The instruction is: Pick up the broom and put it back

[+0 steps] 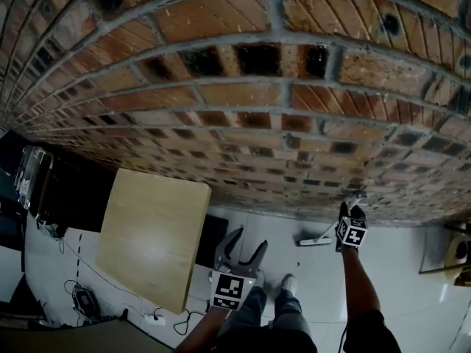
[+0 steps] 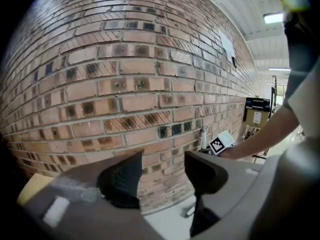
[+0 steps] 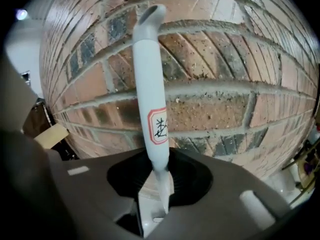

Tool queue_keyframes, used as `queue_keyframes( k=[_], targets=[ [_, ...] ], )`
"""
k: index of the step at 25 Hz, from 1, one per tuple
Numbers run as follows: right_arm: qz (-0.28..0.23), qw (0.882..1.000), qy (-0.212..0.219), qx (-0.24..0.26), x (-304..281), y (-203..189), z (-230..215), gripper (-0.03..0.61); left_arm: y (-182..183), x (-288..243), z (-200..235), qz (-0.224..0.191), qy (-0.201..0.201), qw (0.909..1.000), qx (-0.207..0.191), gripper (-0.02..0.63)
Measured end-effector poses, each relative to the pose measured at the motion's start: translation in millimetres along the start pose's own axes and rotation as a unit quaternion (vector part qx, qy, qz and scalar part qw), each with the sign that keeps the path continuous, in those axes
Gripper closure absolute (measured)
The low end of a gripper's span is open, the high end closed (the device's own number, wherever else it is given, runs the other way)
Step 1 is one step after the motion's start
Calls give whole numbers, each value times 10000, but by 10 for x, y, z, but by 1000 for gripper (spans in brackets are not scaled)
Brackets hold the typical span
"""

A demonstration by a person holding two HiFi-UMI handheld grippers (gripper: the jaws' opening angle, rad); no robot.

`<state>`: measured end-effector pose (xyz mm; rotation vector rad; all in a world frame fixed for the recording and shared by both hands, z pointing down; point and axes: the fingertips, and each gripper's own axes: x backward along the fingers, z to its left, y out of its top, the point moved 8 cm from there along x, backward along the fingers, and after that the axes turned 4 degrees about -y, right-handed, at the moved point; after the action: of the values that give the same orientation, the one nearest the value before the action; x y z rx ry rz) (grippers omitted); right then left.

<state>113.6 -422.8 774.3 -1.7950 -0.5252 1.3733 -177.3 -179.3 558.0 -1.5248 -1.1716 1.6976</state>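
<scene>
The broom has a white handle with a red-edged label, standing up against the brick wall. My right gripper is shut on that handle, which rises from between the dark pads. In the head view the right gripper is held close to the wall at the right, and the broom's lower end rests on the pale floor below it. My left gripper is low in the middle, open and holding nothing. The left gripper view shows its jaws apart, with the broom handle far off to the right.
A pale wooden table stands left of the left gripper, with a dark cabinet behind it. Cables and a power strip lie on the floor at the lower left. A yellow object sits at the far right.
</scene>
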Motion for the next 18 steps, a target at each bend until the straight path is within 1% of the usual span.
queue_keyframes(
  k=[2, 4, 6, 9, 11, 12, 14, 18],
  targets=[
    [52, 9998, -84, 148, 100, -32, 80, 486, -21, 22, 17, -14, 22, 10000, 55, 347],
    [108, 9993, -25, 358, 275, -116, 176, 490, -34, 30, 16, -60, 13, 9999, 127, 347],
    [175, 9988, 36, 461, 492, -236, 255, 491, -40, 35, 17, -116, -17, 9998, 186, 347],
    [444, 9982, 49, 407, 877, -429, 360, 491, -18, 70, 22, -208, -73, 9995, 204, 347],
    [599, 9976, 16, 337, 1174, -465, 442, 491, 12, 113, 20, -292, -104, 9993, 213, 347],
    [585, 9978, 13, 312, 1330, -440, 498, 491, 28, 145, 23, -333, -108, 9991, 220, 347],
    [396, 9988, 45, 281, 1639, -319, 623, 491, 63, 221, 34, -429, -101, 9987, 240, 347],
    [-344, 9989, 175, 262, 2158, 136, 806, 492, 219, 378, 54, -768, -72, 9967, 256, 347]
  ],
)
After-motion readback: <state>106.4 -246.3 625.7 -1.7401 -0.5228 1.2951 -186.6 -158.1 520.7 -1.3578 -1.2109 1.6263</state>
